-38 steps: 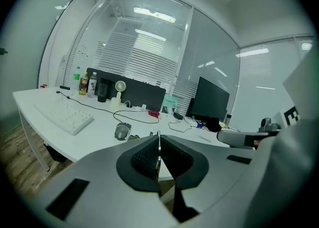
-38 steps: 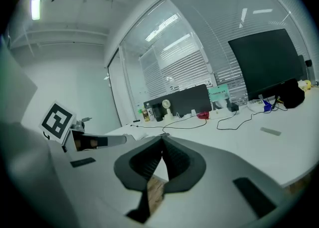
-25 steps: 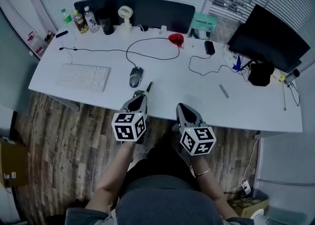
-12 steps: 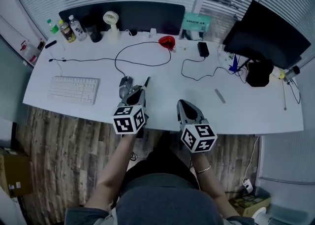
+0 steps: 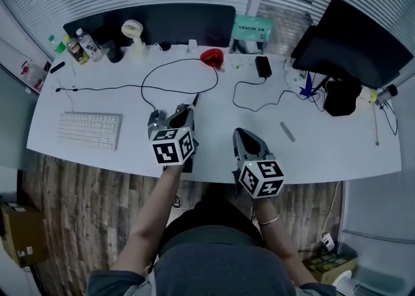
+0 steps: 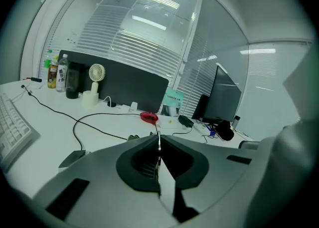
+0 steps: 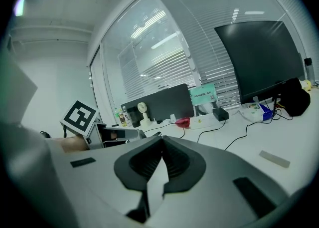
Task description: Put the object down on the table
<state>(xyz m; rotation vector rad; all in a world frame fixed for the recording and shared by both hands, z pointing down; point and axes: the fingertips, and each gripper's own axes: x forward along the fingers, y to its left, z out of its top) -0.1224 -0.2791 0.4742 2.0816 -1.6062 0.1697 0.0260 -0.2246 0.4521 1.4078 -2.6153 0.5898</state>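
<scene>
My left gripper point(image 5: 187, 111) is out over the white table point(image 5: 324, 149), shut on a thin dark pen-like stick point(image 5: 194, 100) that pokes forward from its tips. In the left gripper view the stick point(image 6: 158, 147) shows as a narrow edge pinched between the closed jaws of the left gripper point(image 6: 158, 137). My right gripper point(image 5: 241, 135) hovers at the table's near edge, to the right of the left one. Its jaws meet in the right gripper view point(image 7: 162, 140) with nothing between them.
A grey mouse point(image 5: 154, 118) lies just left of the left gripper, its black cable point(image 5: 175, 61) looping back. Around it are a white keyboard point(image 5: 87, 129), a red object point(image 5: 212, 57), a black adapter point(image 5: 263, 66), a small grey bar point(image 5: 287, 131), a monitor point(image 5: 353, 42), a fan point(image 5: 132, 29) and bottles point(image 5: 84, 43).
The left gripper has moved forward over the table with the stick, now beside the mouse. The right gripper has moved slightly forward to the table's edge.
</scene>
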